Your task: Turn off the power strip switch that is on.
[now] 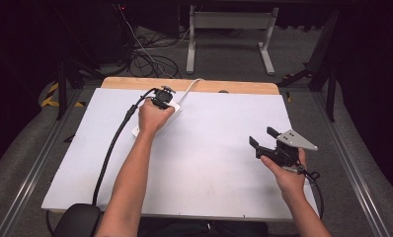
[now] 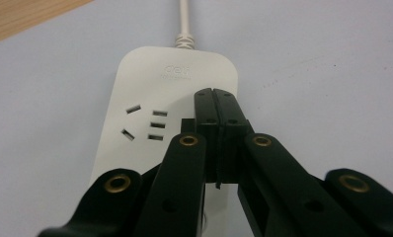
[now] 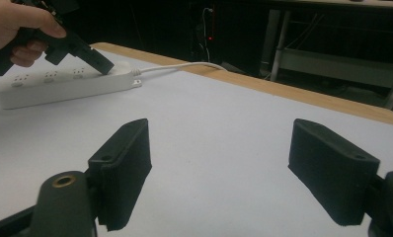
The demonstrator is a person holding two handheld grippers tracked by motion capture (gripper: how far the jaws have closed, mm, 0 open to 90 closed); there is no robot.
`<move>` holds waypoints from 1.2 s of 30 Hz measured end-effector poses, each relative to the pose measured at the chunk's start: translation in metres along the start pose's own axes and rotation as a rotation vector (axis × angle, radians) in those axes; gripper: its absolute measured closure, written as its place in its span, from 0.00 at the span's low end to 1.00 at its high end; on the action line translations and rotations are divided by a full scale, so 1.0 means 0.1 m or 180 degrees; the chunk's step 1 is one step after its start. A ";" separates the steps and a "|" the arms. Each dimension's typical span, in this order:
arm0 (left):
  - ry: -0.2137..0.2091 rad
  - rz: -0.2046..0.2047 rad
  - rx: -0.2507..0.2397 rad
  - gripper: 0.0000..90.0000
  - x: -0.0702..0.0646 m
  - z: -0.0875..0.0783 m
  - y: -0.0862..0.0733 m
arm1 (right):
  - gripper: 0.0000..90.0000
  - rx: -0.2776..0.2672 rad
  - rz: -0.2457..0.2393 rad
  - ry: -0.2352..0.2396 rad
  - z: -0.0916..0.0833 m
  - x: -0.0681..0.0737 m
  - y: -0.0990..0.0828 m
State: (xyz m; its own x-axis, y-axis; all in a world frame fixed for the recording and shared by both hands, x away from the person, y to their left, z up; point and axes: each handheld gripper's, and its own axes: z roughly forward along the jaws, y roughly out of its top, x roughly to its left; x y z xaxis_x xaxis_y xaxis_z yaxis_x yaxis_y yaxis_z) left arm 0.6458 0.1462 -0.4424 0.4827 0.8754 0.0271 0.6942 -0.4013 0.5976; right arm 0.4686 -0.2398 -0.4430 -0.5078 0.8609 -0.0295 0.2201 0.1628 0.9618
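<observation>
1. While the left gripper (image 2: 215, 94) rests its tips on the white power strip (image 2: 150, 94), its jaws are pressed together with nothing between them; in the left gripper view the two black pads meet flat over the strip's top face, just beside a socket group (image 2: 145, 123).
2. Power strip location: far left part of the white table (image 1: 224, 148), near the wooden back edge (image 1: 244, 87), lying under the left hand (image 1: 153, 117). Its white cord (image 3: 179, 66) runs off the end toward that edge.
3. Right gripper (image 3: 234, 163): jaws spread, holding nothing, hovering above bare table at the near right, well apart from the strip. In the high view it sits in the right hand (image 1: 286, 174).
4. Step in hand, my judgement: pressing down on the strip's face near its cord end, perhaps at a button hidden under the tips; I cannot tell whether one is there.
5. To do it well: keep the closed tips square to the face, push straight down, not sideways, as the strip is light and could slide on the smooth table. The idle right gripper could steady the far end if it shifts.
6. Writing: a pale embossed brand mark (image 2: 175, 70) near the cord end, reading roughly "deli"; the smaller line beneath is too fine to read. No other labels are legible.
</observation>
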 end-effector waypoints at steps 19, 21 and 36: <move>0.0033 -0.0028 -0.0018 1.00 0.01 0.02 -0.01 | 0.27 -0.0012 0.0009 -0.0019 -0.02 -0.01 0.00; 0.0023 -0.0063 -0.0016 1.00 0.01 0.02 -0.01 | 0.27 -0.0008 0.0018 -0.0013 -0.02 0.00 0.00; -0.0046 -0.0083 -0.0010 1.00 0.04 0.02 0.00 | 0.27 0.0042 -0.0042 0.0023 0.04 0.02 0.00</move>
State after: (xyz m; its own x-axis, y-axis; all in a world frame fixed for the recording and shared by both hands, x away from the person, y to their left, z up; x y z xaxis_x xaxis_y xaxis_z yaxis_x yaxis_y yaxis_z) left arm 0.6483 0.1495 -0.4439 0.4721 0.8815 -0.0001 0.7049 -0.3774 0.6006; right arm 0.4703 -0.2361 -0.4442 -0.5166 0.8553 -0.0400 0.2243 0.1803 0.9577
